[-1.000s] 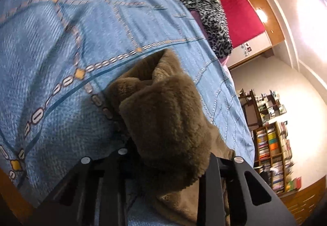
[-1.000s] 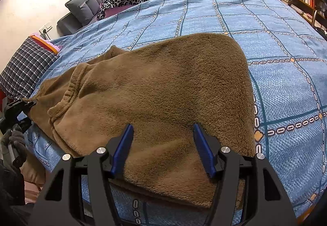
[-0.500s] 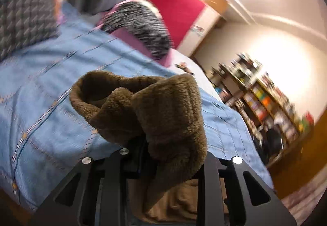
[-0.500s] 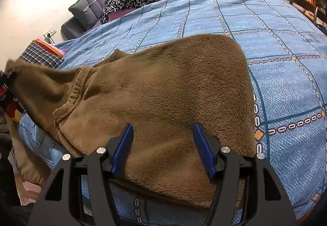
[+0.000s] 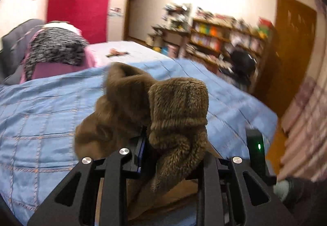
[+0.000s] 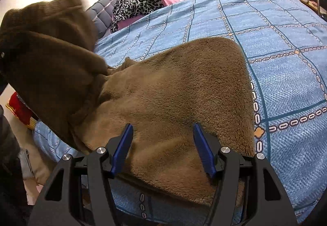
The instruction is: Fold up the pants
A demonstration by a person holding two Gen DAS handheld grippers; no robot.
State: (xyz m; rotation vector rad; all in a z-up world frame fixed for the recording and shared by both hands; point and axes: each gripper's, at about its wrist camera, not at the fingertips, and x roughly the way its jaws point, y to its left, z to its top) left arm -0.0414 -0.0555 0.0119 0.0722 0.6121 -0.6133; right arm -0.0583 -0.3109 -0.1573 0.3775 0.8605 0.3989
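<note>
Brown fleece pants (image 6: 173, 93) lie spread on the blue bedspread (image 6: 286, 62). My left gripper (image 5: 171, 144) is shut on one bunched end of the pants (image 5: 177, 103) and holds it up above the bed. In the right wrist view that raised end (image 6: 47, 58) hangs as a dark flap at the left. My right gripper (image 6: 162, 144) stands open low over the near edge of the pants, one blue pad (image 6: 122, 144) to each side, and grips nothing.
A leopard-print cloth (image 6: 141, 1) on pink pillows and a grey headboard (image 6: 102, 11) sit at the bed's far end. Bookshelves (image 5: 214, 31) and a wooden door (image 5: 292, 42) line the far wall. A gloved hand (image 5: 296, 189) shows at the lower right of the left wrist view.
My left gripper has risen and swung across while rolling, carrying the pants' end up off the bed. The flap now stands high at the left. The right gripper has stayed put.
</note>
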